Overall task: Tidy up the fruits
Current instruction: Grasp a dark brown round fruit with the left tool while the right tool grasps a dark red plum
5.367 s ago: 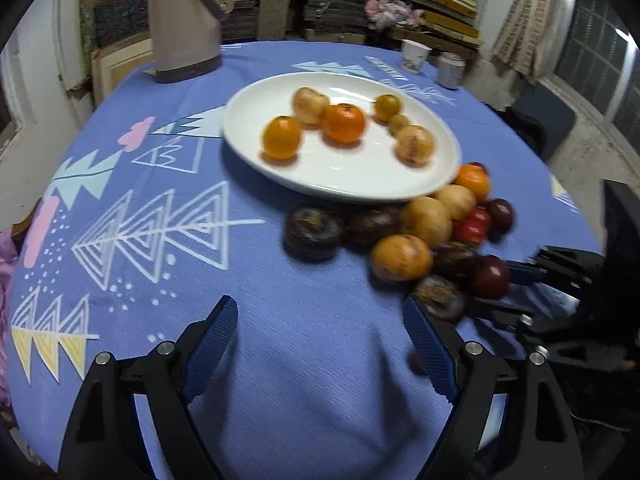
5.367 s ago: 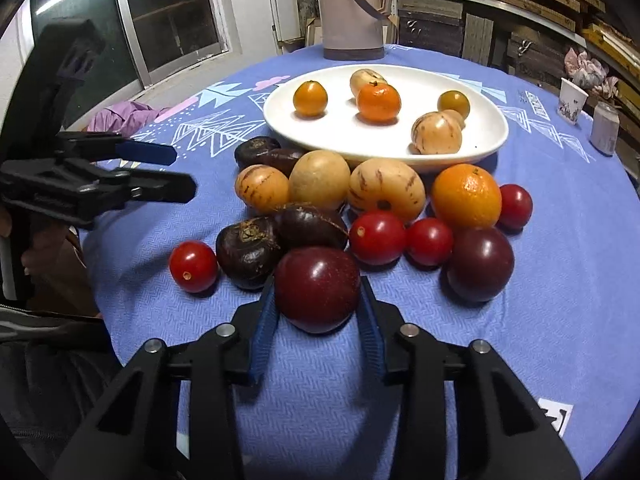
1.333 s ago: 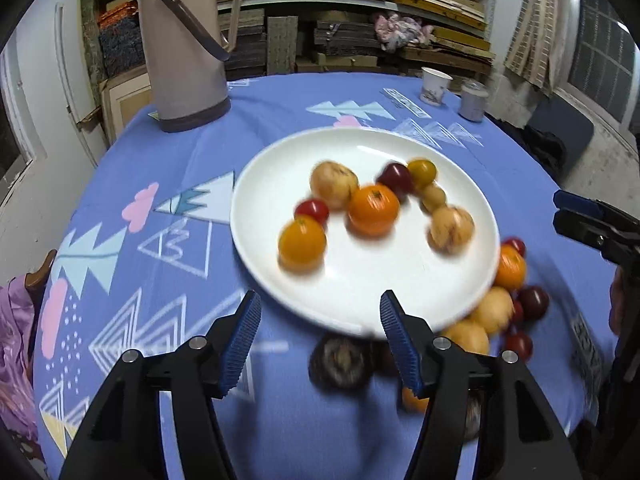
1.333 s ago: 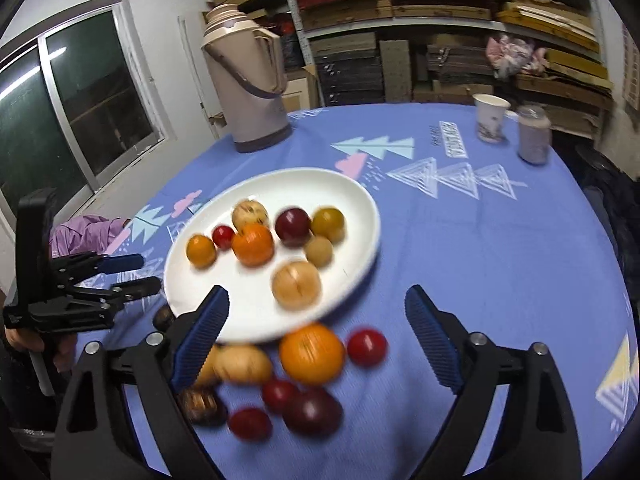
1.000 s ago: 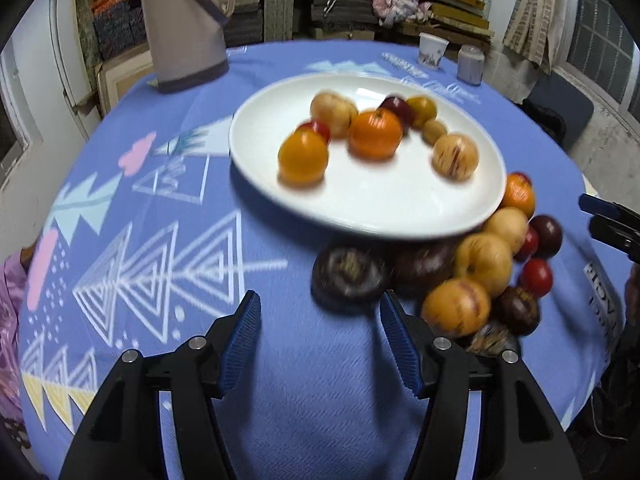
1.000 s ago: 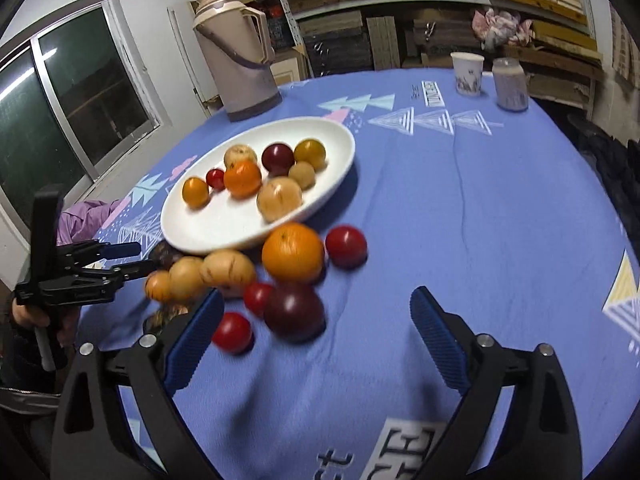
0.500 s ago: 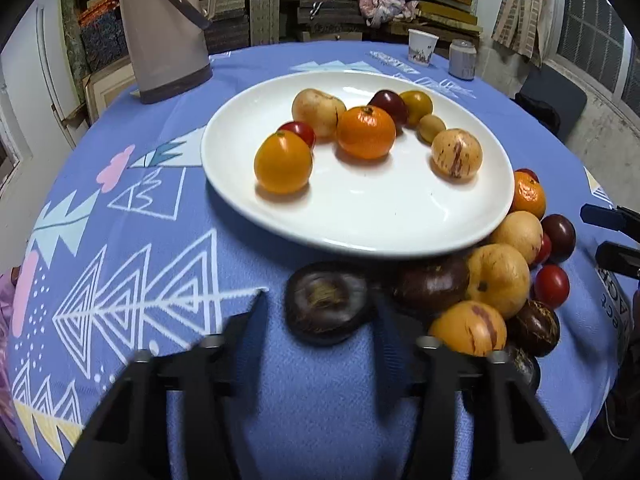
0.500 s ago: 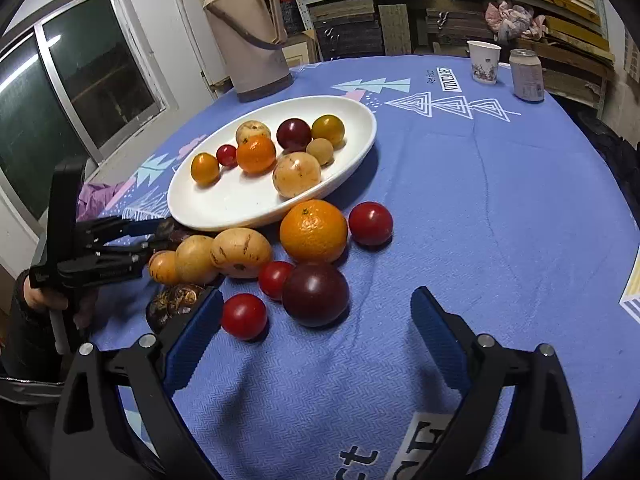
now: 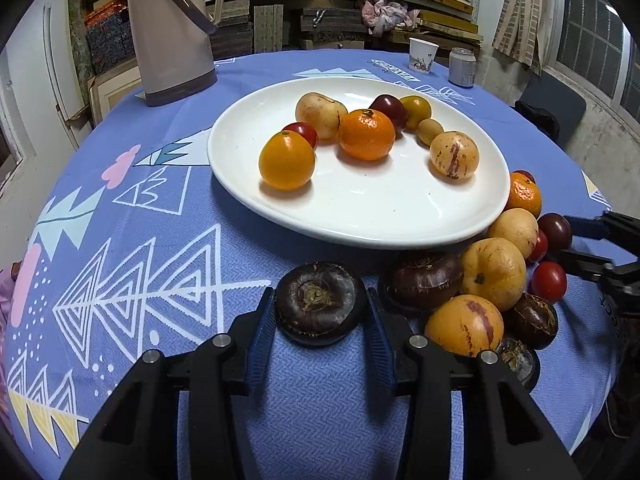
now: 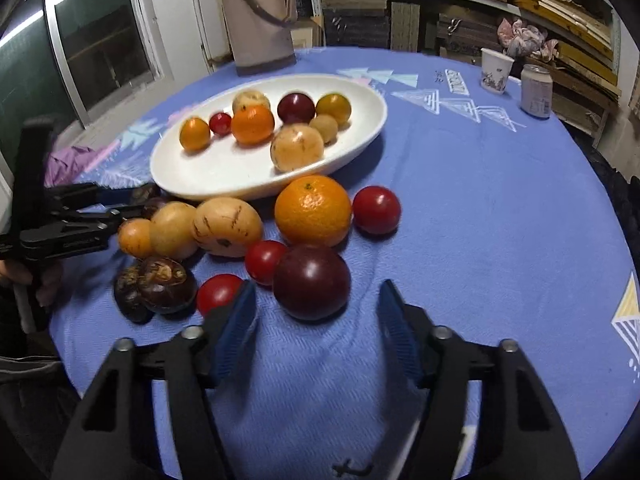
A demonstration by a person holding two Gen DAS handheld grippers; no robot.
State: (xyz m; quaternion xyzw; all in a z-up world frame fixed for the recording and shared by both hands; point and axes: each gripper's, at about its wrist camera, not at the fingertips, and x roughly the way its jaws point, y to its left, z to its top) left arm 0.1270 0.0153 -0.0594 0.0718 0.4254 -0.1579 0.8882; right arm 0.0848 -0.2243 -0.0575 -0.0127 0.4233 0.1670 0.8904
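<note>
Step in hand: pick-up of loose fruit beside the plate.
Left gripper: clamped on a dark chestnut on the cloth.
Right gripper: jaws closing, the plum just ahead, ungripped.
Next: lift, carry over the rim.
Plate: eight fruits. Cloth: about twelve.

A beige thermos jug stands at the table's far side; a paper cup and a can stand beside each other.
</note>
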